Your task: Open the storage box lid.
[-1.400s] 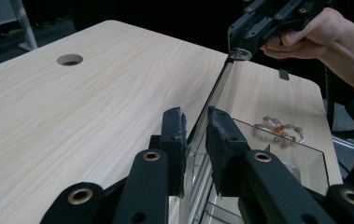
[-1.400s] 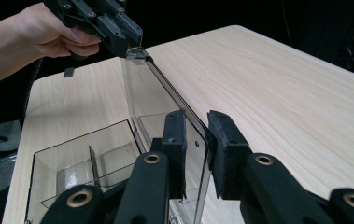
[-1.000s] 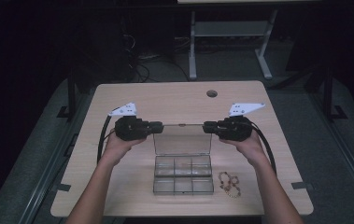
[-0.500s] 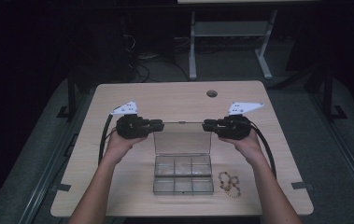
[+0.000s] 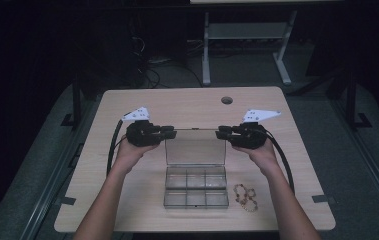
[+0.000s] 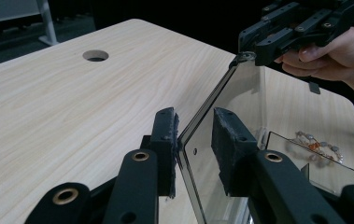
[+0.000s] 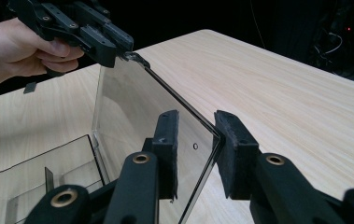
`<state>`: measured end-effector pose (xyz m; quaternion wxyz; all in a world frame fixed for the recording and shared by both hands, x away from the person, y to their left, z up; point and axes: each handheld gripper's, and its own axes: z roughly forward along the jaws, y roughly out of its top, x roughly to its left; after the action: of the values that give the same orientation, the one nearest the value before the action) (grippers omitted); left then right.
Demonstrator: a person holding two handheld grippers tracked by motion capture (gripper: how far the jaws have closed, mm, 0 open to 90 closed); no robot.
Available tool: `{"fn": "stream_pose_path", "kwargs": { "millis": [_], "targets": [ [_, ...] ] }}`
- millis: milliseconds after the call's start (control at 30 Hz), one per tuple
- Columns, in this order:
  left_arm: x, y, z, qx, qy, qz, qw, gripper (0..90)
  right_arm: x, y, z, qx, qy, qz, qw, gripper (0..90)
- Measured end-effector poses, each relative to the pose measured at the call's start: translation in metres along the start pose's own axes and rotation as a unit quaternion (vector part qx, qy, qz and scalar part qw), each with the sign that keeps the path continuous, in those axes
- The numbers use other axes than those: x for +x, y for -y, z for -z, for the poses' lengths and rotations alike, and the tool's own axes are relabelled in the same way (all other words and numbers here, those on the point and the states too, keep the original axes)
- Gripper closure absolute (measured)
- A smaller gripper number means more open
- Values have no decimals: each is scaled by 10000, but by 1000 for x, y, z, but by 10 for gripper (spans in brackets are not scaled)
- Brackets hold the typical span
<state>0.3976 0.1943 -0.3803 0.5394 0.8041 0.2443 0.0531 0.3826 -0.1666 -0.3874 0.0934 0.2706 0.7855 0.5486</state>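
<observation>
The clear plastic box [image 5: 195, 186] is seen at the table's [image 5: 142, 102] centre, lid [image 5: 195, 146] raised upright at 12 o'clock, a beaded bracelet [image 5: 245, 196] lying just beside its base at 3 o'clock. The left gripper [image 6: 194, 140] and right gripper [image 7: 197, 140] are set astride the lid's two top corners, jaws having just been opening; the lid edge sits between the pads, no longer pinched, so both are judged released. The lid is judged light, stiff, slippery and crack-prone on a thin hinge; it is best taken at the corners.

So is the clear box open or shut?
Open: the lid stands upright behind the compartment box, with its divided compartments uncovered.
</observation>
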Motion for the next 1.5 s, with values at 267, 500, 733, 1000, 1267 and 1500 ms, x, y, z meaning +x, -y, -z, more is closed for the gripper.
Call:
{"fn": "stream_pose_path", "kwargs": {
  "millis": [267, 500, 733, 1000, 1267, 1500],
  "targets": [
    [7, 1, -5, 17, -27, 119, 9999, 682, -5, -1, -5, 103, 49, -40, 9999, 683],
    [11, 4, -10, 4, -106, 153, 9998, 654, -9, 1, -10, 133, 154, -75, 9998, 654],
    [14, 7, -12, -14, -136, 152, 9998, 642, -12, 4, -15, 104, 191, -138, 9997, 637],
    [17, 10, -16, -24, -250, 193, 9995, 625, -14, 6, -20, 109, 311, -186, 9993, 610],
    [21, 12, -20, 42, -324, 243, 9992, 612, -16, 10, -24, 124, 425, -228, 9988, 582],
    [24, 15, -23, 46, -358, 335, 9988, 603, -15, 13, -31, 182, 566, -228, 9980, 521]
  ]
}}
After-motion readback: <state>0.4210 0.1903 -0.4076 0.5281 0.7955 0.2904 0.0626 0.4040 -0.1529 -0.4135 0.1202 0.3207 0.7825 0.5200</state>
